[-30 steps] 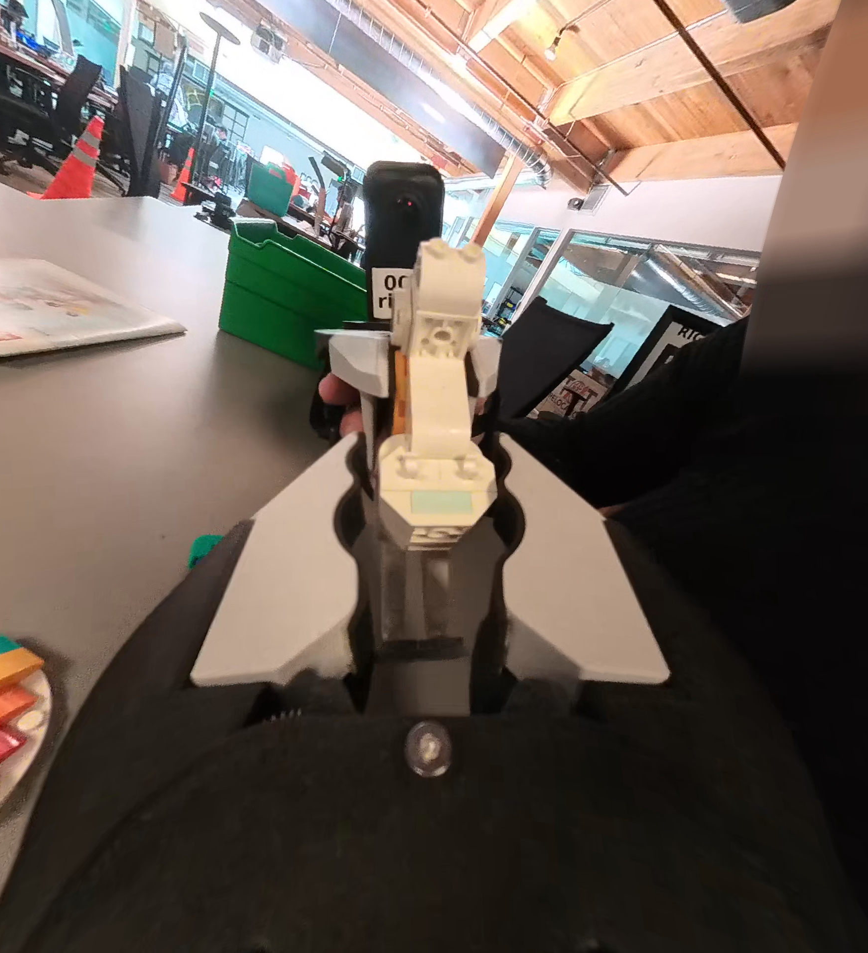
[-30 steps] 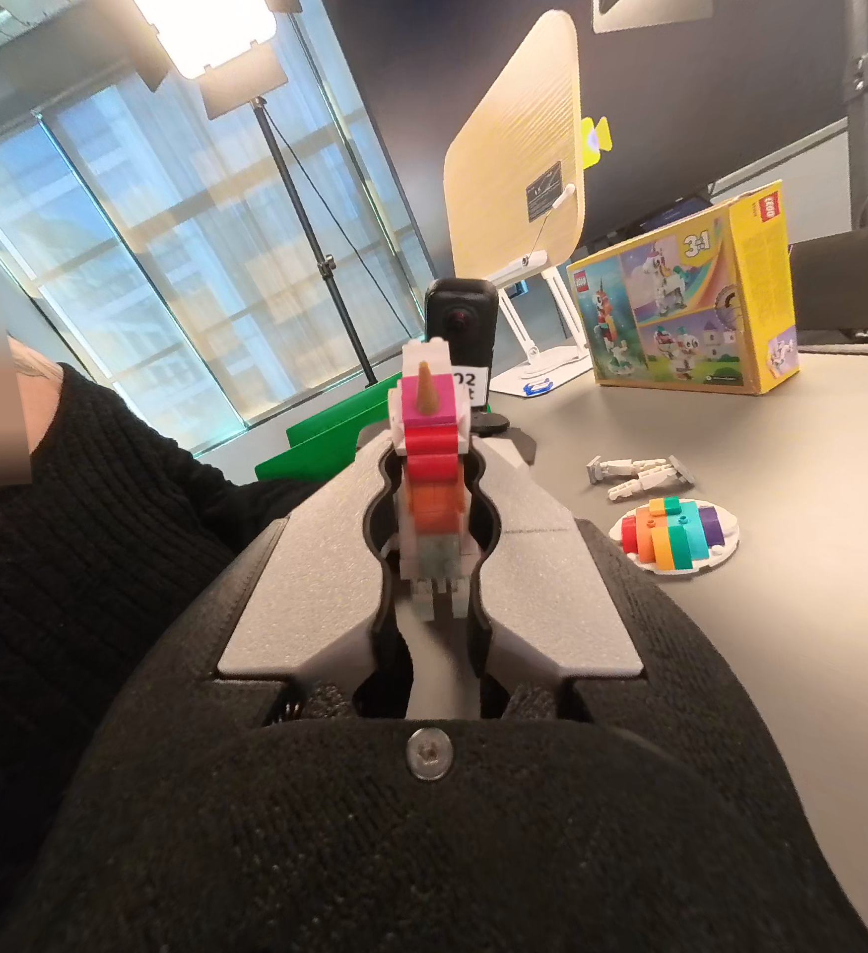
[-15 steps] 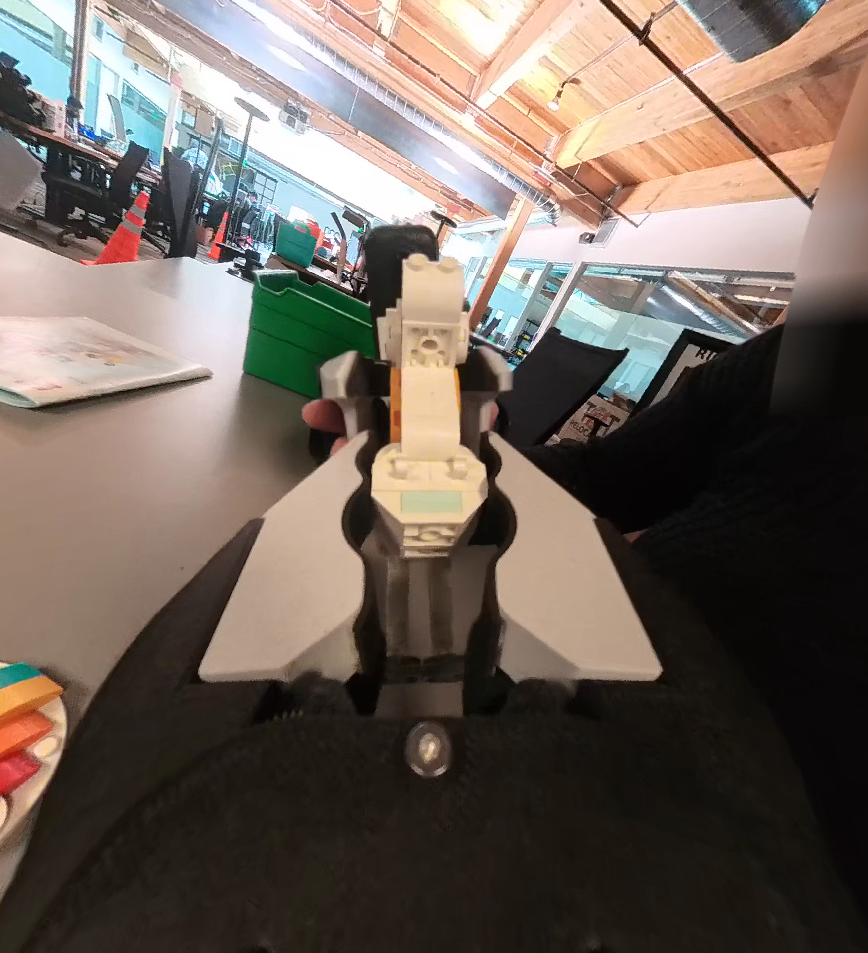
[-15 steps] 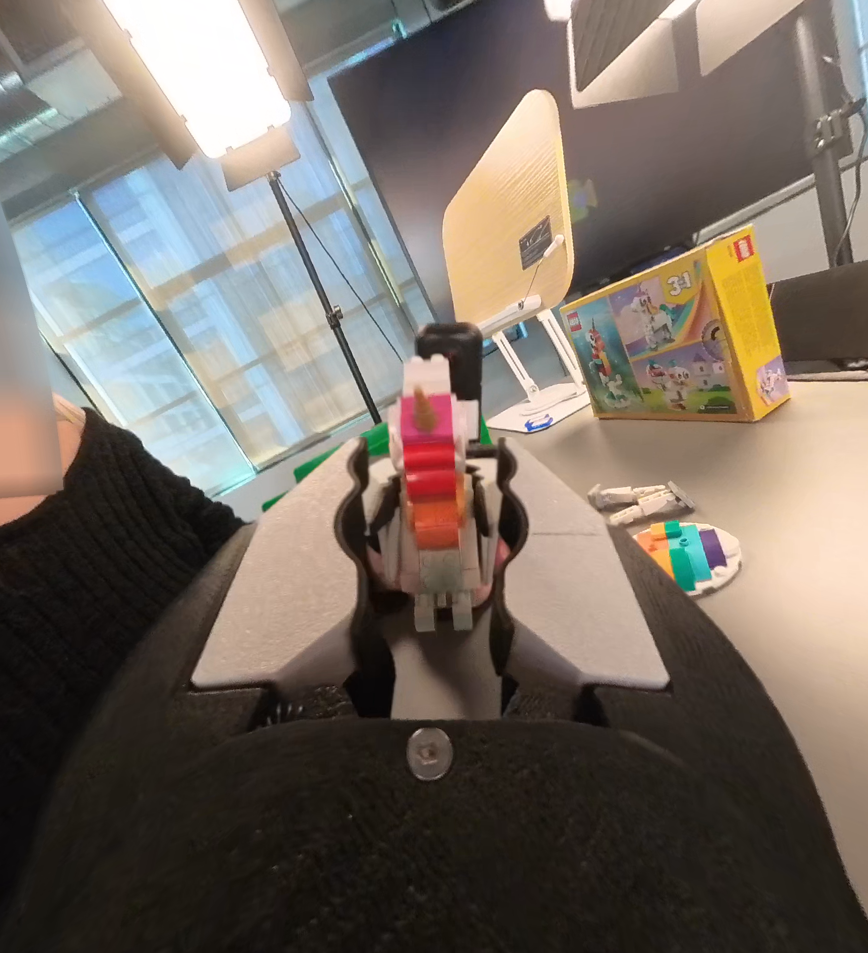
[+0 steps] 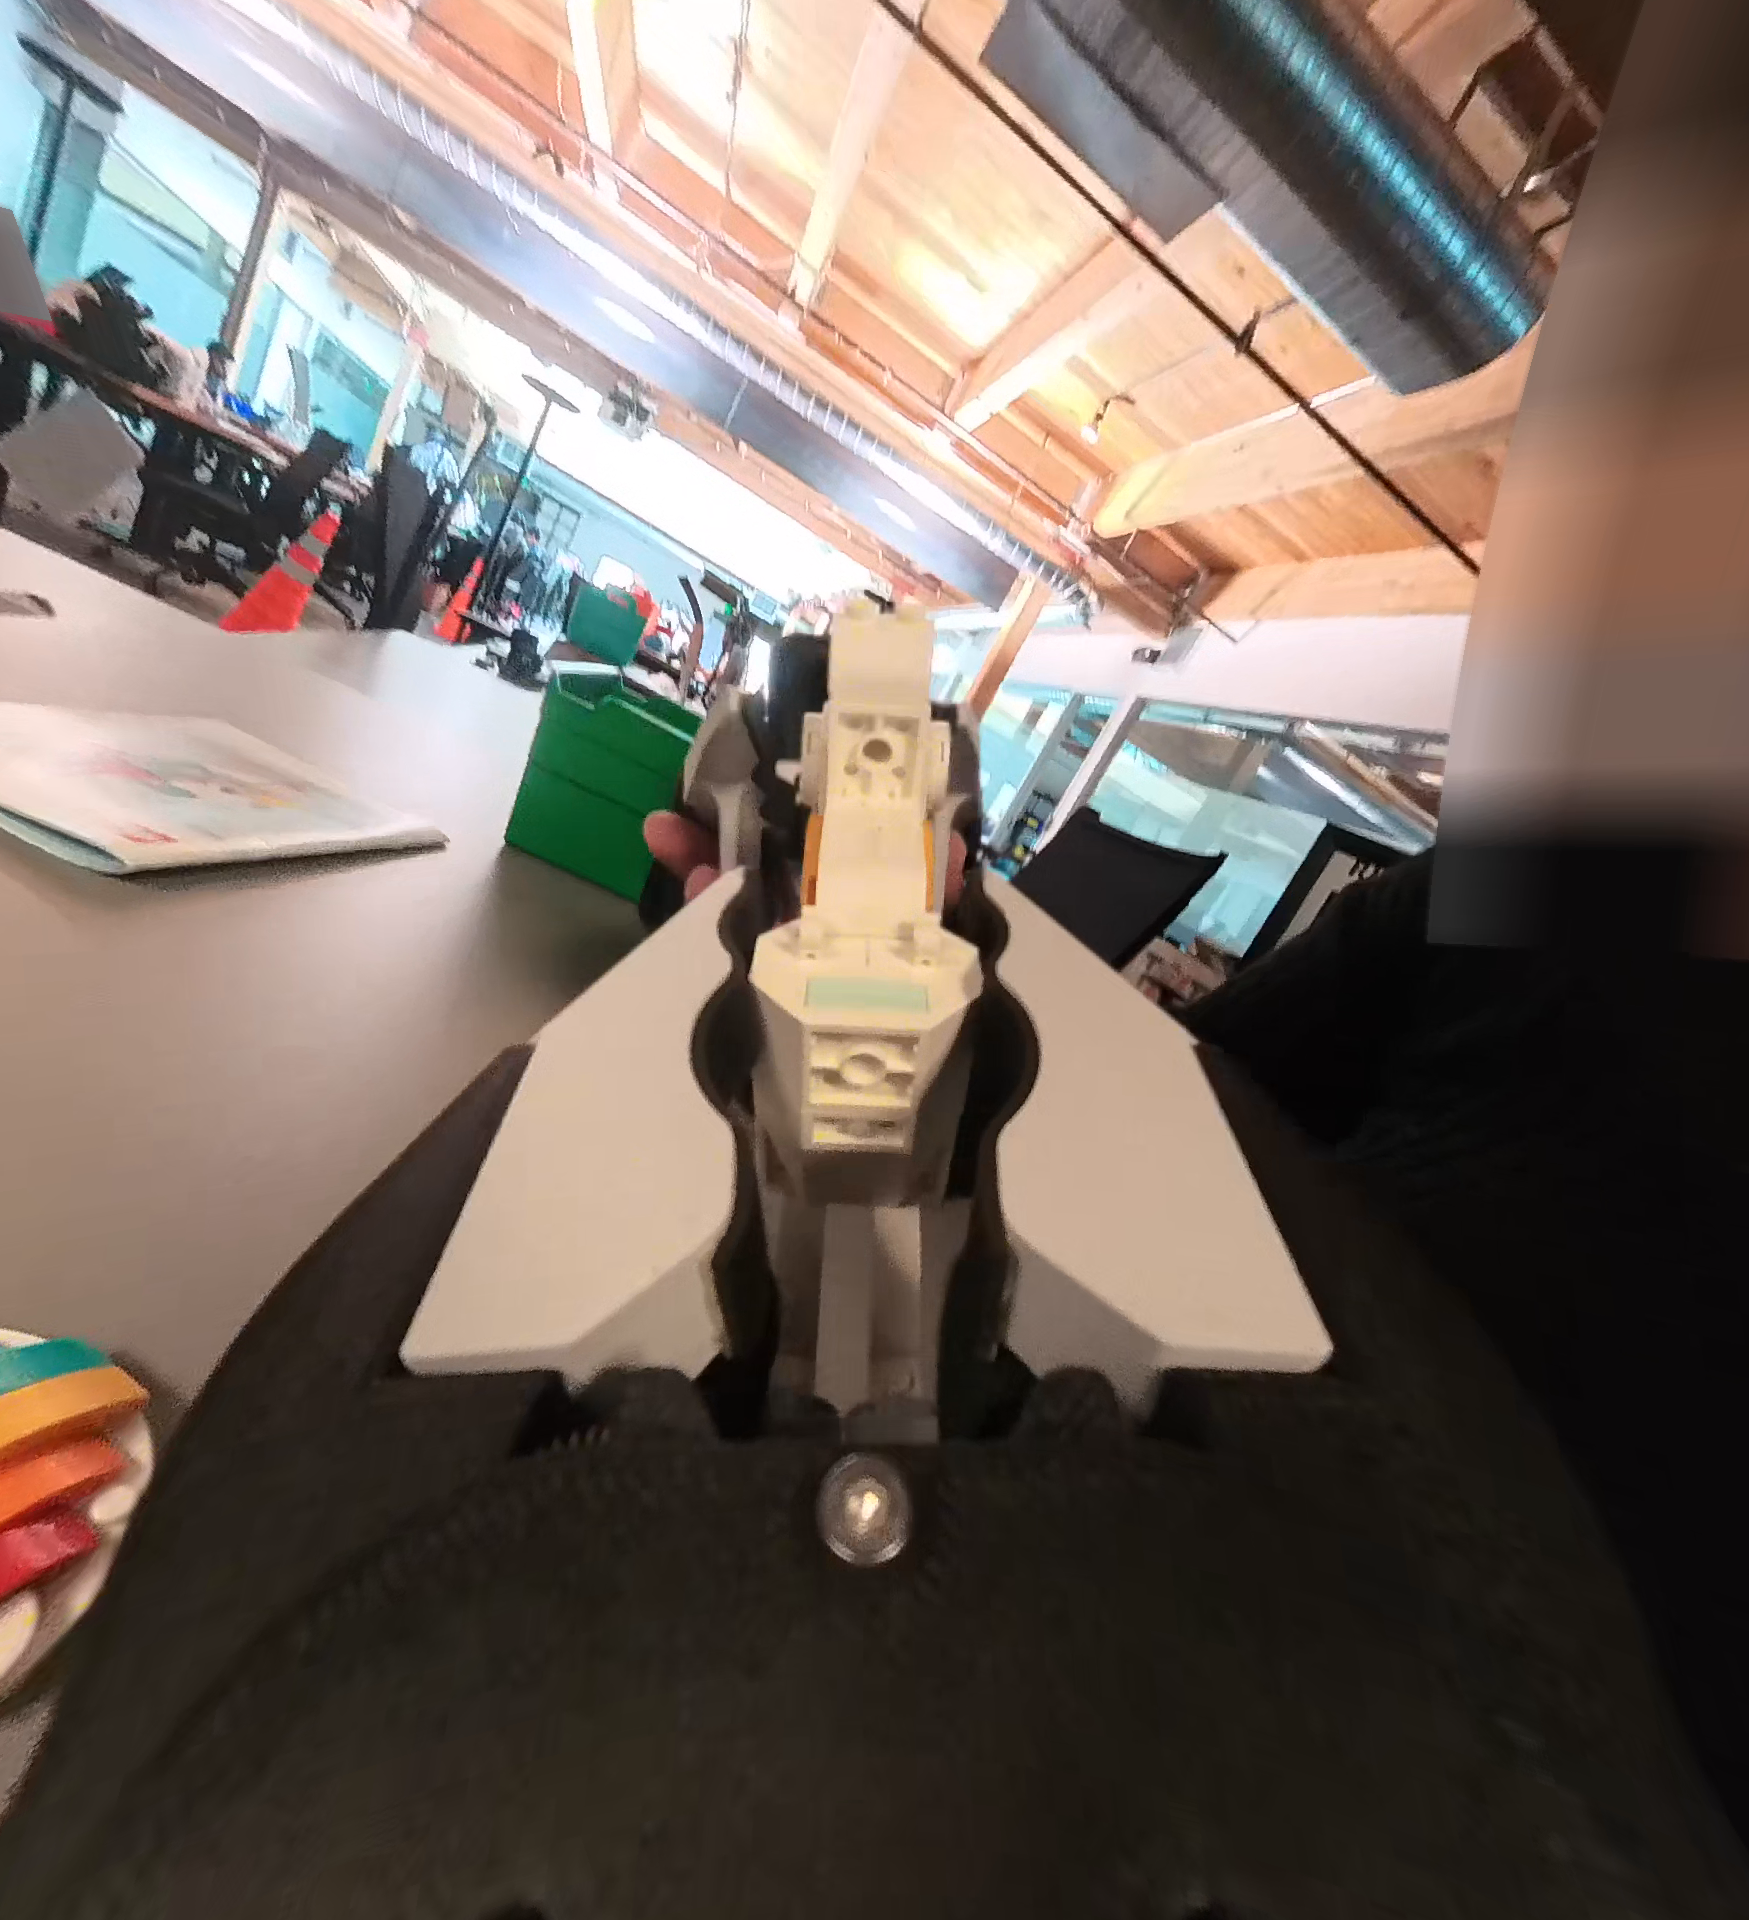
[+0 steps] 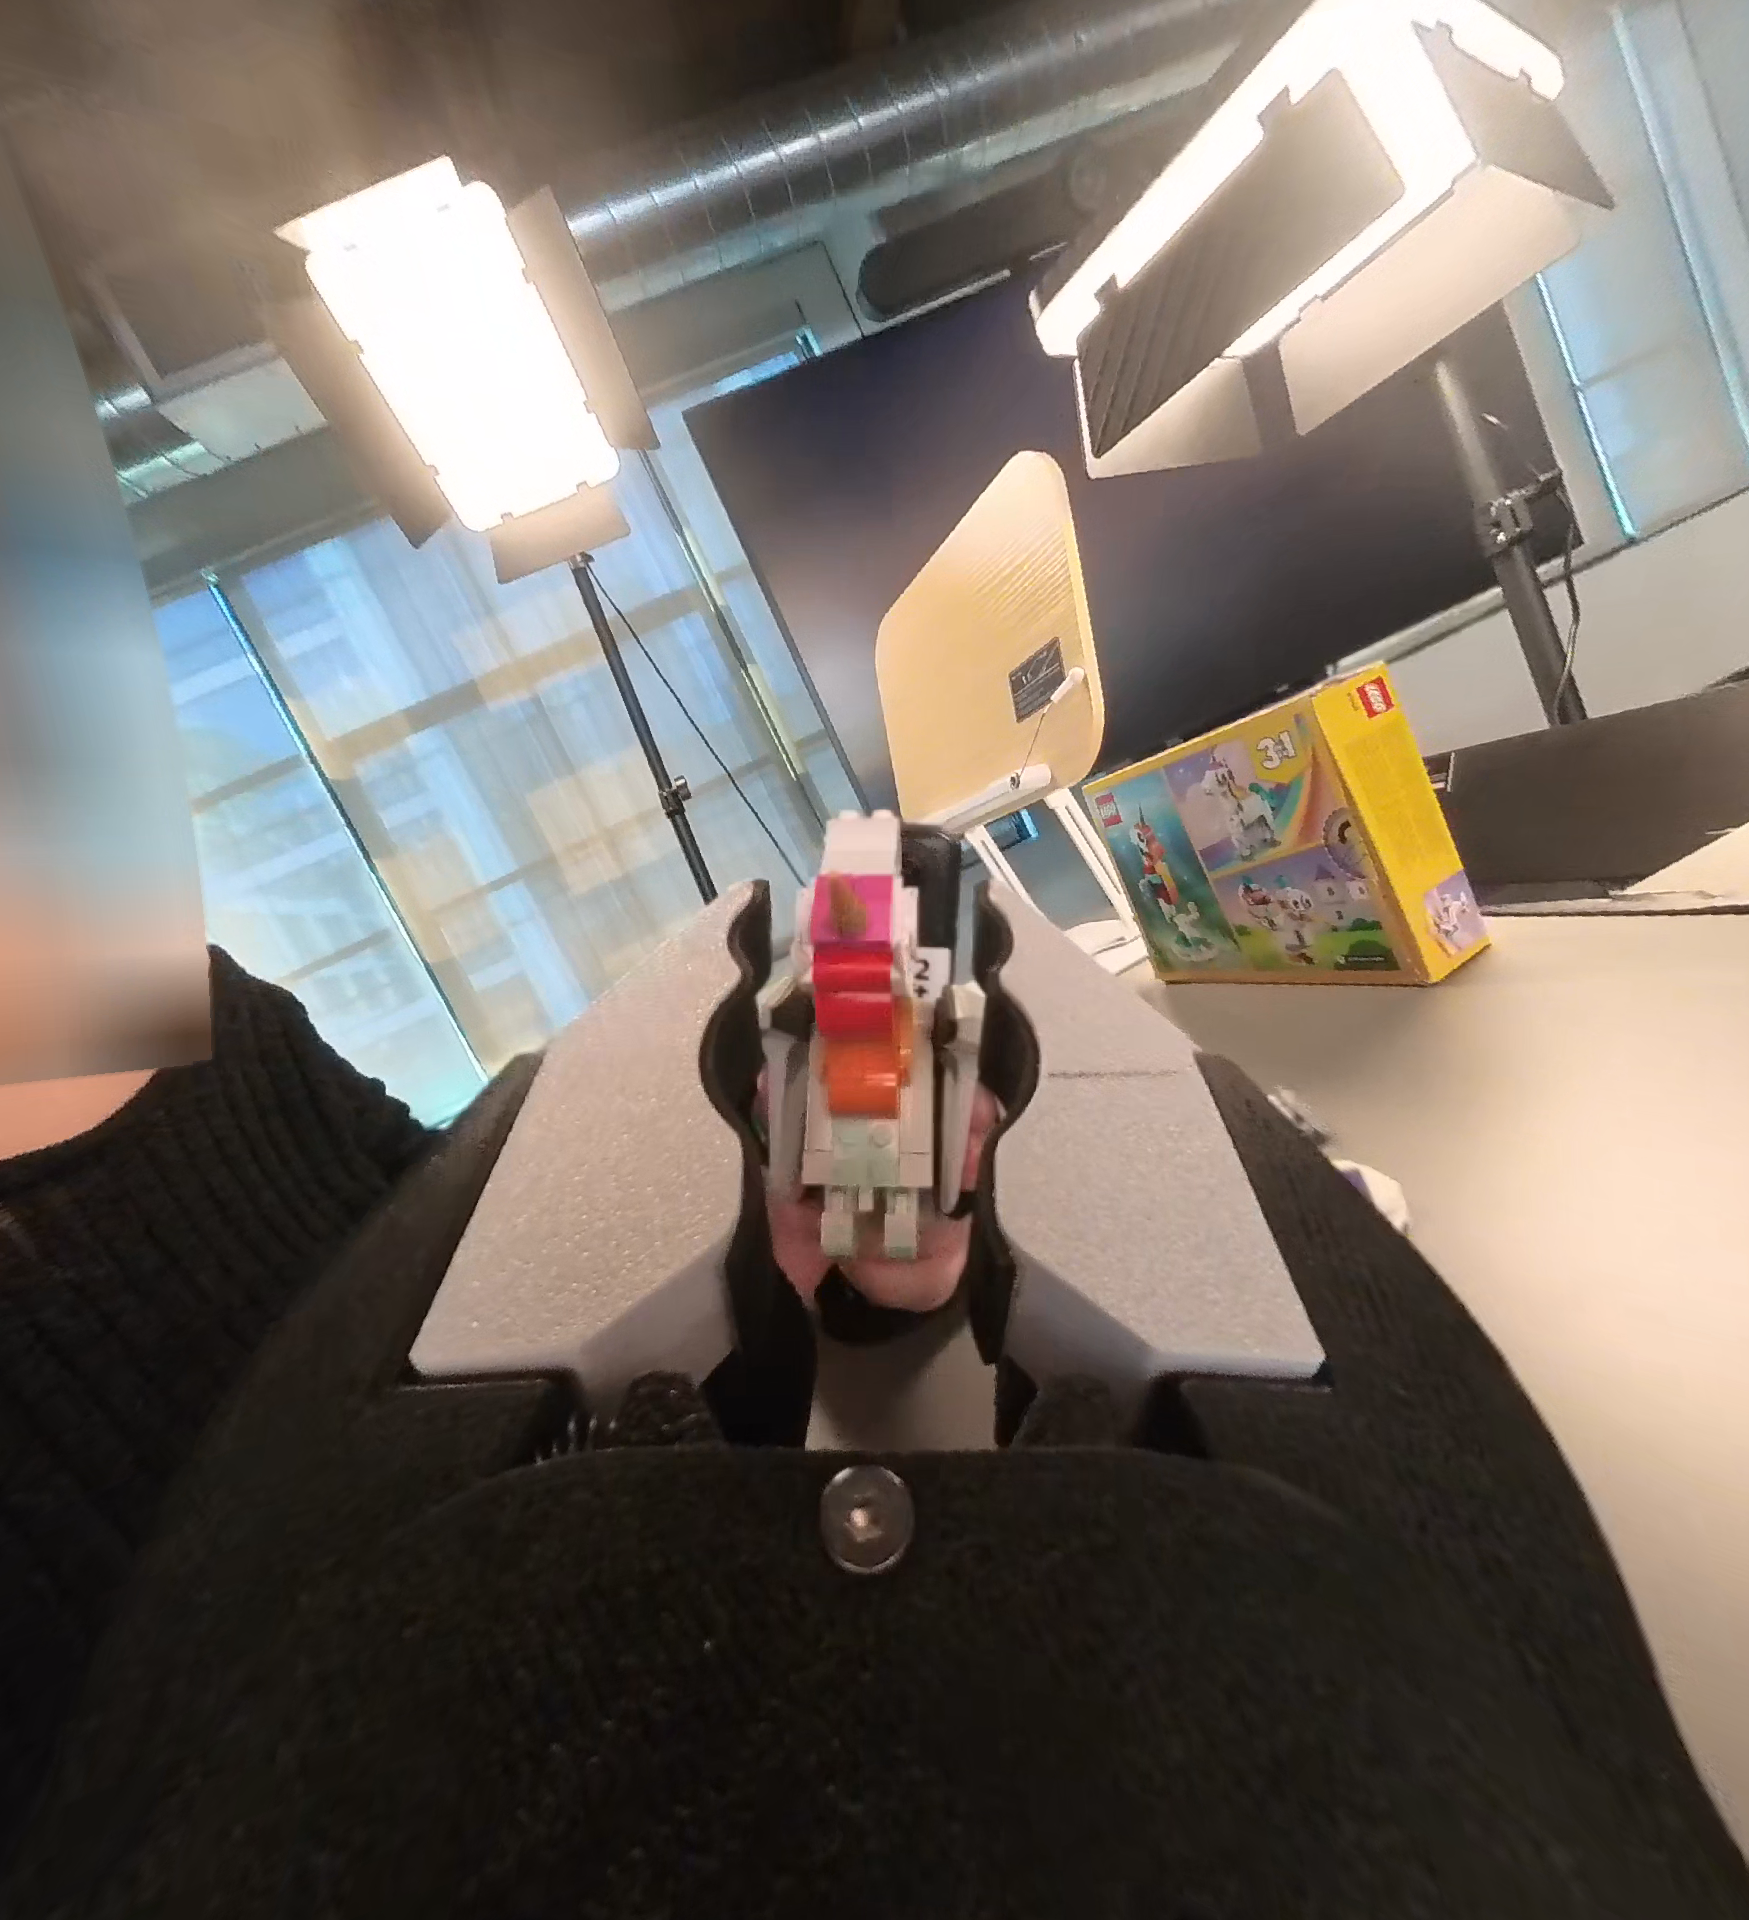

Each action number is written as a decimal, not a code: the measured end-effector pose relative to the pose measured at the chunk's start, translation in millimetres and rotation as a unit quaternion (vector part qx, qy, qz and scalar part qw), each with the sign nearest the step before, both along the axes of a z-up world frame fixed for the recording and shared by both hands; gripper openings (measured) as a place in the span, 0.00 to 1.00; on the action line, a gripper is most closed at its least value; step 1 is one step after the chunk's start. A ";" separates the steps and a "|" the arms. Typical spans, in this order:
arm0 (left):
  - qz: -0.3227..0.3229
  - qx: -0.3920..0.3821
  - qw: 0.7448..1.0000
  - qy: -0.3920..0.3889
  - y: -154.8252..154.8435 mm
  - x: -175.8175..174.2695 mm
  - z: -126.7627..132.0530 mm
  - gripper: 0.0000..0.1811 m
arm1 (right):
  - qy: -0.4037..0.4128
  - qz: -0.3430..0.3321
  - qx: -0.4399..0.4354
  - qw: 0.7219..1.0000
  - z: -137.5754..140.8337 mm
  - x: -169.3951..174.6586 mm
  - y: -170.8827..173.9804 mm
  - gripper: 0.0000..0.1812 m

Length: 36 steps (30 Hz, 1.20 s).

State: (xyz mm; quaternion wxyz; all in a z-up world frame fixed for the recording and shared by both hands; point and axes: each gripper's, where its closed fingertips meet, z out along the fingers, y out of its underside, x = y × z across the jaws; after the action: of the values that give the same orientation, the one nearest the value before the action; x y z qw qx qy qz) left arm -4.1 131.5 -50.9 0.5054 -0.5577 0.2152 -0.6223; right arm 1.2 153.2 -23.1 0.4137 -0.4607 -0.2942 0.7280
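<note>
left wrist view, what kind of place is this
Probably an open-plan office or workshop: office chairs at desks in the background, an exposed wooden ceiling with a metal duct, and a big grey table. The right wrist view adds studio lights.

- We see a grey table point(image 5: 226, 1039) carrying everything, and we take the green bins point(image 5: 600, 790) standing on it as our landmark.
- Left of the bins, a flat printed booklet point(image 5: 174, 800) lies on the tabletop.
- Well nearer to us than the bins, at the left edge, a white round plate point(image 5: 111, 1496) rests with curved rainbow-coloured bricks point(image 5: 8, 1455) on it.
- In the right wrist view, a yellow toy box point(image 6: 1285, 842) stands upright on the table point(image 6: 1535, 1195).
</note>
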 end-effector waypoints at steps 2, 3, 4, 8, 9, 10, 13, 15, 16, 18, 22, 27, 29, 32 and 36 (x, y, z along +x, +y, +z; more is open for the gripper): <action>0.000 -0.004 1.000 -0.021 0.9 -3.5 4.1 0.21 | 0.015 0.004 -0.006 1.000 1.9 0.8 -1.2 0.15; 0.000 -0.006 1.000 -0.027 1.1 -3.9 4.8 0.21 | 0.021 0.004 -0.007 1.000 2.9 1.2 -1.9 0.13; 0.000 -0.007 1.000 -0.028 1.3 -3.9 4.7 0.21 | 0.023 0.004 -0.007 1.000 3.3 1.1 -2.4 0.11; -0.002 -0.004 1.000 -0.022 0.5 -1.1 3.8 0.21 | 0.023 0.003 0.000 1.000 4.0 0.4 -4.5 0.07; -0.003 -0.004 1.000 -0.020 0.2 -0.1 3.3 0.21 | 0.023 0.001 0.002 1.000 4.2 0.4 -4.9 0.05; -0.004 -0.004 1.000 -0.018 0.0 1.0 2.8 0.21 | 0.023 0.000 0.005 1.000 4.2 0.4 -5.3 0.04; -0.006 -0.005 1.000 -0.017 -0.9 3.8 2.1 0.21 | 0.020 0.002 0.008 1.000 4.4 -0.1 -6.4 0.02; -0.011 -0.008 1.000 -0.024 -1.6 3.1 3.1 0.21 | 0.016 0.015 0.000 1.000 5.3 -0.4 -8.1 0.02; -0.019 -0.007 0.999 -0.030 -3.6 3.0 4.6 0.21 | 0.021 0.035 -0.014 0.999 7.4 -0.3 -10.4 0.02; -0.032 -0.002 0.999 -0.038 -7.6 4.5 8.5 0.21 | 0.046 0.073 -0.059 0.994 12.6 1.1 -13.2 0.02; -0.033 -0.001 0.998 -0.049 -8.8 4.4 11.3 0.21 | 0.074 0.103 -0.112 0.986 14.2 1.7 -12.5 0.01; -0.015 -0.009 0.999 -0.050 -2.8 0.0 9.3 0.21 | 0.027 -0.004 -0.008 1.000 11.5 2.6 -5.4 0.02; -0.009 -0.011 0.999 -0.050 -0.9 -1.8 8.7 0.21 | 0.014 -0.039 0.031 0.999 14.1 5.3 -3.5 0.02; -0.009 -0.013 0.998 -0.053 -0.7 -2.9 8.6 0.21 | -0.025 -0.078 0.050 0.995 7.9 8.0 9.1 0.02; -0.009 -0.013 0.998 -0.053 -1.3 -4.3 7.8 0.21 | -0.176 -0.142 0.080 0.971 -31.2 10.4 43.0 0.02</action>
State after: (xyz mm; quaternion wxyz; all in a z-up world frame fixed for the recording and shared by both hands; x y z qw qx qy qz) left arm -8.4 130.1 -43.1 0.5033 -0.5285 0.1846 -0.6583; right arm 11.6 196.2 -54.3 0.4900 -0.5845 -0.3512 0.5430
